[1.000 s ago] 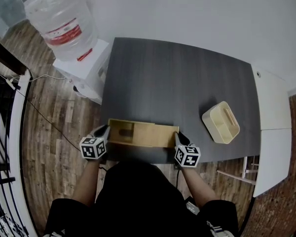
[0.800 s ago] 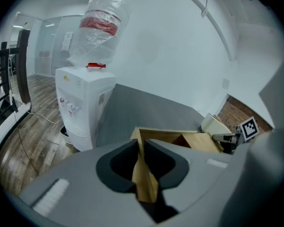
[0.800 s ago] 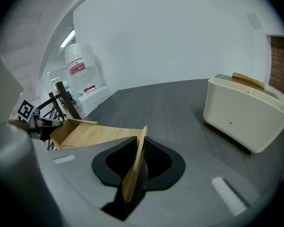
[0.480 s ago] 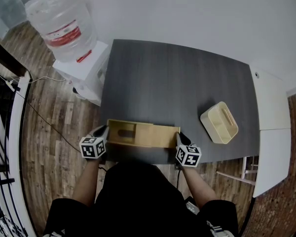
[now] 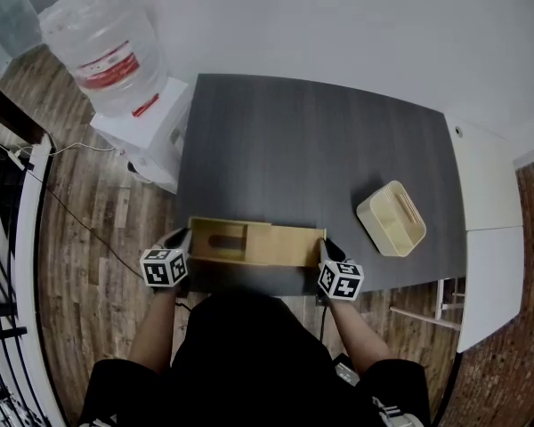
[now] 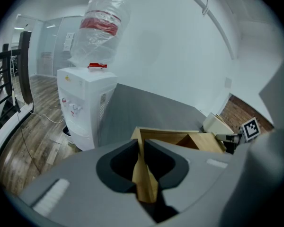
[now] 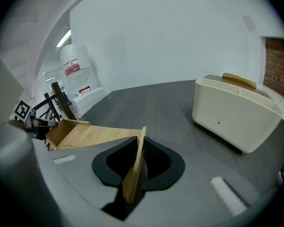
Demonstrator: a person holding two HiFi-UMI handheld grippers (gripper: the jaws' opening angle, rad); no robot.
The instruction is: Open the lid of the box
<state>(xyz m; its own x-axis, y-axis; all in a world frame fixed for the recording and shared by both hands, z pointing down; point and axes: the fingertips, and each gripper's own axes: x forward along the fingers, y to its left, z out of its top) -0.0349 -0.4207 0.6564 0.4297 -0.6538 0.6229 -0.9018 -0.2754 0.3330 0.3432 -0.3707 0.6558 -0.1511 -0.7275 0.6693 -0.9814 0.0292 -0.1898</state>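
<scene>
Head view: left hand-held gripper [image 5: 183,237] pins the box [image 5: 215,249] at left, right hand-held gripper [image 5: 325,245], jaws just tightened, pinches its right end; the lid [image 5: 283,245] should slide level.

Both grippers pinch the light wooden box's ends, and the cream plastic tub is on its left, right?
No. In the head view the cream plastic tub sits right of the light wooden box, not left. The left gripper pinches one end; the right gripper, whose jaws have just been closing, pinches the other.
</scene>
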